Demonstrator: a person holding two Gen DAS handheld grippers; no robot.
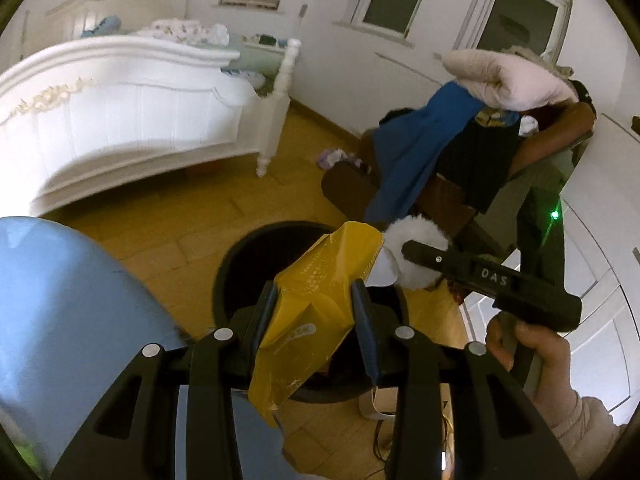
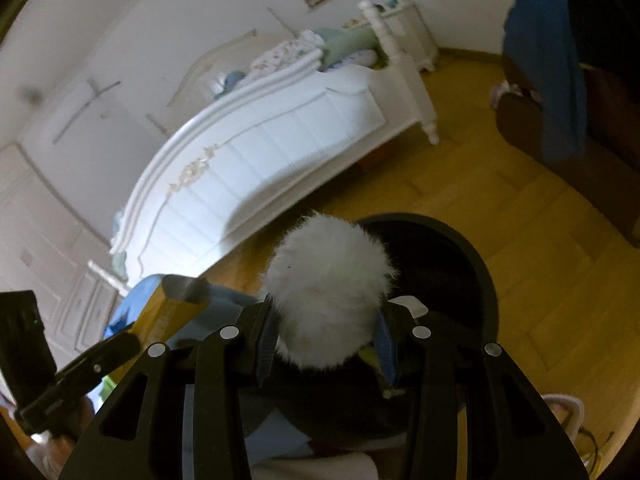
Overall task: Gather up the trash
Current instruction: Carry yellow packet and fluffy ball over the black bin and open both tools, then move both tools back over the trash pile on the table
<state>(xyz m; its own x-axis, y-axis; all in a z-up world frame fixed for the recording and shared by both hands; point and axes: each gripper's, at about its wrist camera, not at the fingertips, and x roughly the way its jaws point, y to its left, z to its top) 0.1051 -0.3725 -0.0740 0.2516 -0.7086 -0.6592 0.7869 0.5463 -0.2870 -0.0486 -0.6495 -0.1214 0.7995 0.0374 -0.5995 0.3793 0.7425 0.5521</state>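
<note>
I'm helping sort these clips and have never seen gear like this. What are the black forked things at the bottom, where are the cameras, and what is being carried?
The black forks are two hand-held grippers, each worked by a person, not a robot. Each carries a wide-angle camera that looks forward along its own two fingers, so each picture comes from one hand.

In the left hand's view, the left gripper is shut on a crumpled yellow wrapper. In the right hand's view, the right gripper is shut on a white fluffy ball. Each view also catches the other gripper at its side.

Both items are above or near the mouth of a round black bin that stands on the yellow wooden floor. Behind are a white bed and a chair piled with clothes.
</note>
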